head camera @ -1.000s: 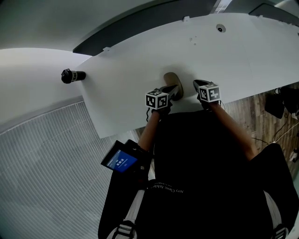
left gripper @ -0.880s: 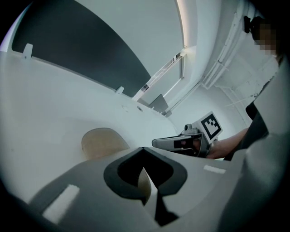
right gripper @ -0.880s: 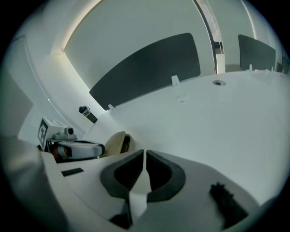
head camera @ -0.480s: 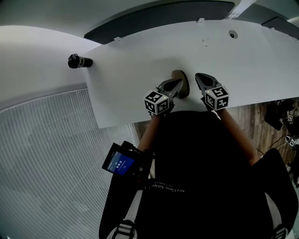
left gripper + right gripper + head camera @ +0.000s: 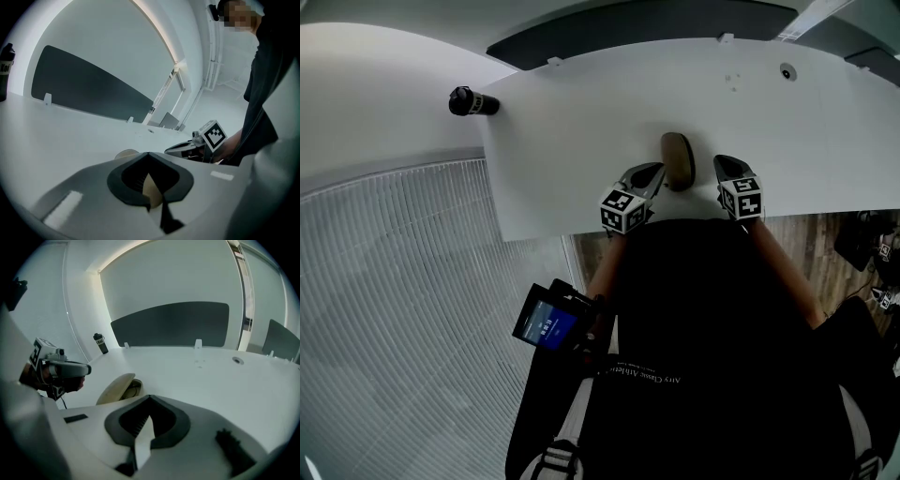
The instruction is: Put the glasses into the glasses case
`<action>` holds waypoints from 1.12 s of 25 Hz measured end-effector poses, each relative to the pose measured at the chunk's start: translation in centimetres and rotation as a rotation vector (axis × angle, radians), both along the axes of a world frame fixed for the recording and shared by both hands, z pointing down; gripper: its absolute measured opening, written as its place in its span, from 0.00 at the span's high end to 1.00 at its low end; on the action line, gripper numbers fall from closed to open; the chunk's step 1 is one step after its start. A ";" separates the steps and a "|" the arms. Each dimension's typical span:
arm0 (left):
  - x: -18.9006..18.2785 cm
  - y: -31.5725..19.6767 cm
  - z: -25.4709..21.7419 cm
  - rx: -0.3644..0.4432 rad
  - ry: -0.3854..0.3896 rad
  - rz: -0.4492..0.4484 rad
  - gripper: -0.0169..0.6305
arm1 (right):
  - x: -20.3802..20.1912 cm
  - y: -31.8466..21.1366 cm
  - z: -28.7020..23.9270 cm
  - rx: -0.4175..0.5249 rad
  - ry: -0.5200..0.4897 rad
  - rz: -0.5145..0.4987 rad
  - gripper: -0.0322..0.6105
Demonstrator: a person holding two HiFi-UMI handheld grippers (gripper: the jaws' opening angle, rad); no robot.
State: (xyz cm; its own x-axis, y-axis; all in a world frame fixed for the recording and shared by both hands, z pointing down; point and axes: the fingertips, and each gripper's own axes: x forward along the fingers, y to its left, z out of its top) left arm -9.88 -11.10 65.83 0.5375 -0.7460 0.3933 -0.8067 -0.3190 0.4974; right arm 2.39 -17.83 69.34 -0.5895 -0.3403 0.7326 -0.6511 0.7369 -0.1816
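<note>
The tan glasses case lies on the white table near its front edge, between my two grippers. In the right gripper view the case has its lid ajar, and the dark glasses show inside. My left gripper is shut and holds nothing, just left of the case and apart from it. Only a tan sliver of the case shows over that gripper's jaws. My right gripper, also shut with nothing in it, hangs just right of the case. Its tips point past the case.
A black bottle stands at the table's far left corner, also seen as the bottle in the right gripper view. A dark panel runs along the table's back edge. A small round grommet sits at the back right. Ribbed floor lies to the left.
The left gripper, which overlapped the case a second ago, now sits apart from it. Both grippers rest slightly nearer the table's front edge. The head view has shifted.
</note>
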 end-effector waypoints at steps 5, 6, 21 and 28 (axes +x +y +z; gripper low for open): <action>-0.3 0.1 0.1 0.021 -0.005 0.006 0.96 | -1.1 0.4 -0.3 0.002 -0.017 -0.031 0.94; -0.3 0.1 0.2 0.020 -0.004 0.007 0.96 | -1.1 0.4 -0.4 0.006 -0.018 -0.035 0.94; 0.3 0.3 0.9 0.003 -0.008 0.018 0.96 | -0.5 0.7 -0.3 -0.015 -0.006 -0.033 0.94; 0.2 1.0 1.9 -0.025 -0.020 0.021 0.96 | -0.3 1.0 0.1 -0.024 0.006 -0.036 0.94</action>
State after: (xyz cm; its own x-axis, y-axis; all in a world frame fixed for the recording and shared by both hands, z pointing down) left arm -9.65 -10.07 67.71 0.5446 -0.7246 0.4224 -0.8098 -0.3232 0.4897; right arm 2.06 -16.79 69.48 -0.5968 -0.3011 0.7438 -0.6251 0.7556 -0.1957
